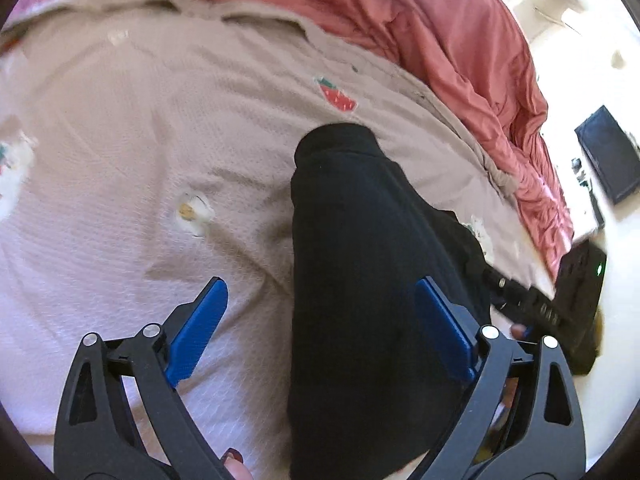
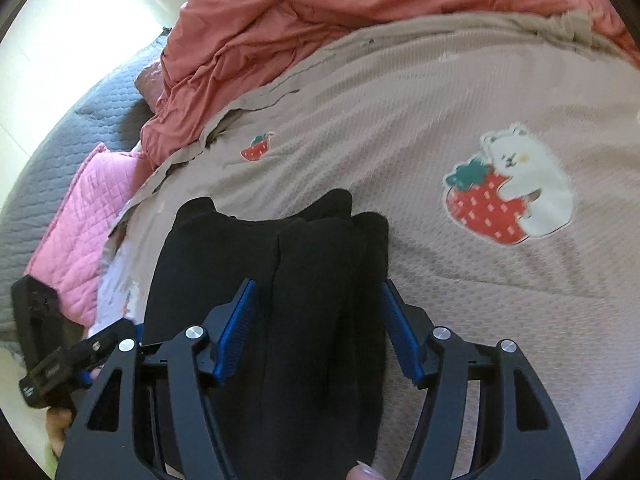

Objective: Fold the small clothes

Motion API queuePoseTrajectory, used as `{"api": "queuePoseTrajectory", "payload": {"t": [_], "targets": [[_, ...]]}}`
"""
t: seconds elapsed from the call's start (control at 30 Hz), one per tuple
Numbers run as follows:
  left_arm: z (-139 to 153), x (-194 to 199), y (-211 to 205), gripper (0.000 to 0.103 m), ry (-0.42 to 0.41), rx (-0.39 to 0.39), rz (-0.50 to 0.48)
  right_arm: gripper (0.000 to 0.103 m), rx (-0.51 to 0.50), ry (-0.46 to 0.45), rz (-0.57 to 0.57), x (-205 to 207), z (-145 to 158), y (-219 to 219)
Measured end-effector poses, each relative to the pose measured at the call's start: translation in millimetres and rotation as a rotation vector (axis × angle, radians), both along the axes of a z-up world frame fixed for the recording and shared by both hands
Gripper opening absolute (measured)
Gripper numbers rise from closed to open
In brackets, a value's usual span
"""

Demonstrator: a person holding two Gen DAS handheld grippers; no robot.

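Observation:
A small black garment (image 1: 360,240) lies folded lengthwise on a beige bedspread (image 1: 140,120) printed with strawberries. My left gripper (image 1: 320,286) is open wide just above it. Its right blue pad sits over the cloth and its left pad stands clear over the bedspread. In the right wrist view the same black garment (image 2: 280,248) shows as long parallel folds. My right gripper (image 2: 318,284) is open and straddles the folds, its pads not squeezing the cloth. Each view shows the other gripper at its edge: the right gripper (image 1: 540,308) and the left gripper (image 2: 60,360).
A rumpled coral duvet (image 1: 440,20) is heaped along the far side of the bedspread (image 2: 440,100). A pink quilted pad (image 2: 76,232) and a grey quilt (image 2: 60,140) lie at the left. A dark flat object (image 1: 608,160) sits on the pale floor beyond the bed.

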State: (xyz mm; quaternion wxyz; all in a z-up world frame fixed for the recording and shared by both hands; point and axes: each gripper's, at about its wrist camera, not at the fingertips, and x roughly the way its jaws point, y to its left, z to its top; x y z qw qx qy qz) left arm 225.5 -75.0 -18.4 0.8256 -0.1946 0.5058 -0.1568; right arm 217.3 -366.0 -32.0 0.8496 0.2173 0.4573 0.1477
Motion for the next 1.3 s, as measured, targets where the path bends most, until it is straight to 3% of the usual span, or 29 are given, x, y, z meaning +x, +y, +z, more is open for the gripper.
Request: {"api": "queuePoseTrajectory", "payload": {"t": [0.03,0.07,0.1,0.17,0.27,0.33,0.37,0.43,0.5,0.6,0.77,0.83,1.0,1.3], "targets": [[-8,4,-2,0.088,0.028,-0.006,0.002,0.024,0.007,-0.005,0.027,0,-1,3],[-13,6,-4,0.083,0.045,-0.005,0.0,0.022,0.0,-0.018,0.03,-1,0,5],[-17,5,-8,0.066,0.053,-0.005,-0.005,0.016,-0.007,-0.046,0.032,-4,4,5],[-13,1,-17,0.046,0.031,-0.022,-0.031,0.014,0.0,-0.1,0.028,-12,16,1],[-2,-5,-34,0.051,-0.031,0.074,-0.071,0.014,-0.032,-0.113,0.003,-16,18,-6],[-7,-3,-37,0.074,-0.037,0.131,-0.061,0.015,-0.071,-0.065,-0.004,-11,4,-6],[-14,-1,-34,0.085,-0.027,0.15,-0.044,0.016,-0.066,-0.046,-0.008,-9,-5,-6],[-31,3,-23,0.086,0.019,0.093,-0.029,0.022,-0.051,-0.041,-0.017,-9,-16,-8],[-38,4,-16,0.087,0.016,0.049,-0.031,0.025,-0.043,-0.045,-0.025,-10,-19,-8],[-35,2,-19,0.087,-0.005,0.08,-0.043,0.026,-0.077,-0.057,-0.025,-11,-18,-4],[-33,-1,-15,0.087,-0.003,0.054,-0.034,0.032,-0.14,-0.068,-0.03,-11,-9,2],[-31,-2,-13,0.087,0.005,0.044,-0.035,0.053,-0.188,-0.074,-0.046,-14,-3,4],[-25,-7,-8,0.086,0.003,0.045,-0.033,0.055,-0.19,-0.097,-0.045,-22,7,3],[2,-23,-6,0.086,-0.071,0.077,-0.041,0.092,-0.233,-0.214,-0.059,-50,41,8]]}}
